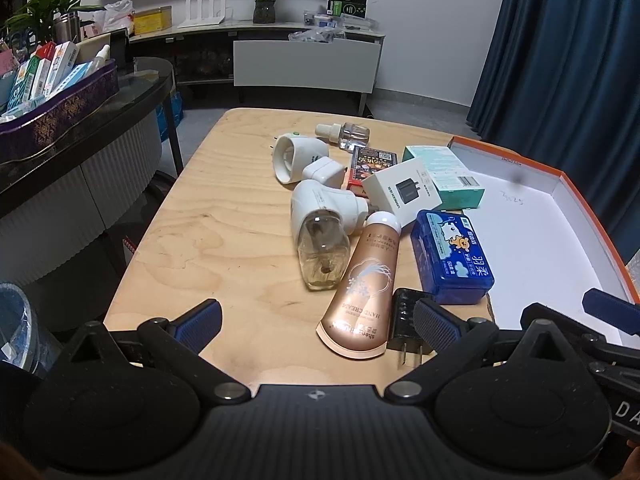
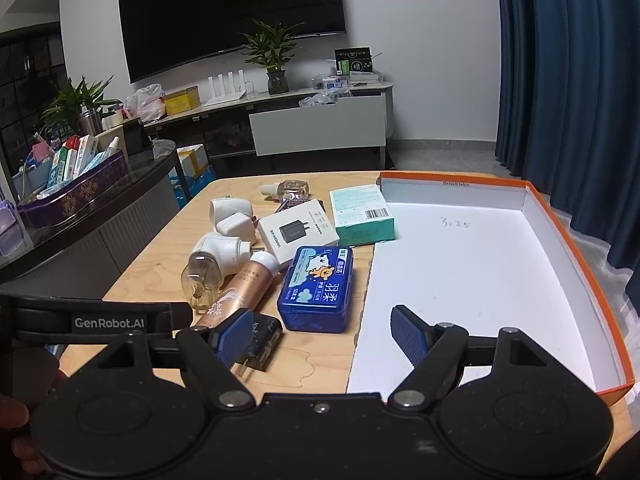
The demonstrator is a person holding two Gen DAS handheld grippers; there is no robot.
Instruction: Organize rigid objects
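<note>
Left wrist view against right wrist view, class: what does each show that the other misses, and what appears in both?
Only the left wrist view shows the red patterned card box clearly. Only the right wrist view shows the white tray's whole orange rim and handwritten "3:25". Both share the blue tissue box, the rose-gold hand cream tube and the black plug adapter.

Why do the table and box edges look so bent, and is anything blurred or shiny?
Both views come through fisheye lenses, so straight lines bow near the frame edges. In the left wrist view the orange-rimmed box curves strongly, a dark smudge sits over its far wall, and the hand cream tube shows a soft sheen. In the right wrist view the wooden table edge bows, the TV stays dark, and focus looks even.
</note>
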